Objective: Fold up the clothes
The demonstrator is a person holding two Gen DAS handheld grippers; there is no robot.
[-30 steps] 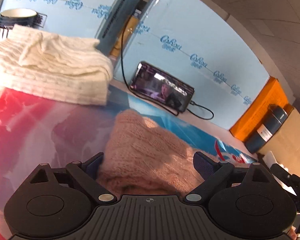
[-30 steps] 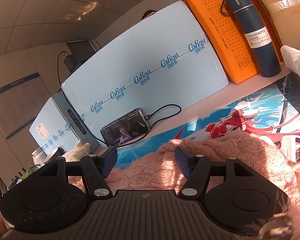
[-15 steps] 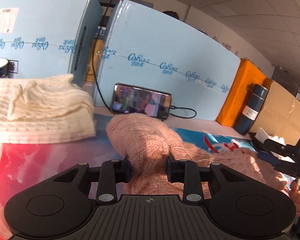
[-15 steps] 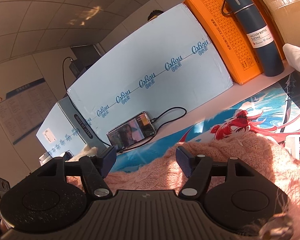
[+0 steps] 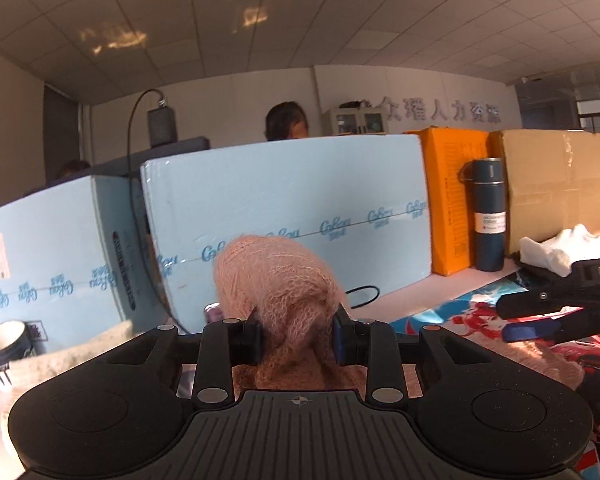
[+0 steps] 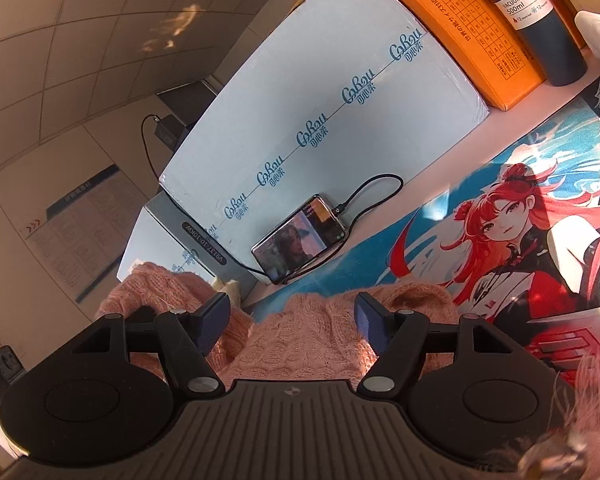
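Observation:
A fuzzy pink knit sweater (image 5: pixel 276 276) is bunched between the pads of my left gripper (image 5: pixel 298 338), which is shut on it and holds the bunch lifted off the table. In the right wrist view the same sweater (image 6: pixel 316 340) lies on the printed desk mat (image 6: pixel 500 184) under my right gripper (image 6: pixel 292 316), which is open with its pads apart above the knit. The right gripper also shows in the left wrist view (image 5: pixel 556 316) at the right edge.
A folded cream sweater (image 5: pixel 80 352) lies at left beside a mug (image 5: pixel 4 344). Light-blue boxes (image 5: pixel 292 208), an orange box (image 5: pixel 452 200), a dark flask (image 5: pixel 486 216) and a cardboard box (image 5: pixel 556 184) line the back. A phone (image 6: pixel 300 236) on a cable leans there. White cloth (image 5: pixel 552 248) lies at right.
My left gripper closed on the pink sweater and lifted it, tilting upward so the ceiling now shows. My right gripper stayed open and shifted over the sweater.

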